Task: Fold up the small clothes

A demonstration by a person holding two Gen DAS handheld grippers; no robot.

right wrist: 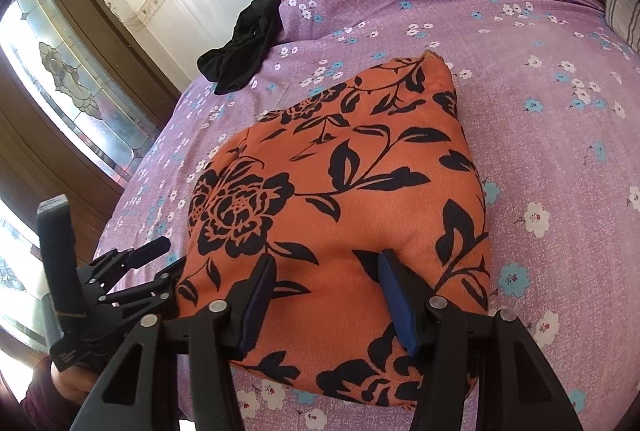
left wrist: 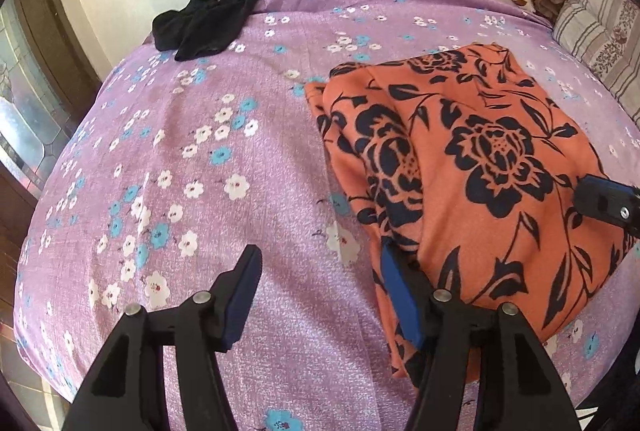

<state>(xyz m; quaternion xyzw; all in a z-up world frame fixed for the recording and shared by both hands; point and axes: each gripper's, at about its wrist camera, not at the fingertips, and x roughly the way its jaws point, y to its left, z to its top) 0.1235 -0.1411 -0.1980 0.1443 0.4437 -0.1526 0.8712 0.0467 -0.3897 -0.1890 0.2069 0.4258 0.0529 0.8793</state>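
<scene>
Your orange garment with black flowers (right wrist: 340,215) lies on the bed, on the purple flowered sheet (left wrist: 200,151), already folded into a thick packet. Its long axis runs away from you, from the near edge of the bed toward the pillow end.

Your right tool (right wrist: 326,295) stands directly over the near end of this garment. Its jaws are apart, one on each side of a soft ridge of cloth, and they grip nothing. The pads seem to touch or almost touch the cloth, but I cannot tell which.

Your left tool (left wrist: 316,291) is also open and empty. It stands at the left edge of the garment: its right finger (left wrist: 400,303) is beside the folded edge, and its left finger is over the bare sheet.

So the garment lies ahead of the right tool and to the right of the left tool; the right one is nearer to its middle.

The black garment (left wrist: 208,15) lies well apart from the orange one, at the far left corner of the sheet, still in a crumpled heap. I judge it is the next piece, and the left tool is on its side.
</scene>
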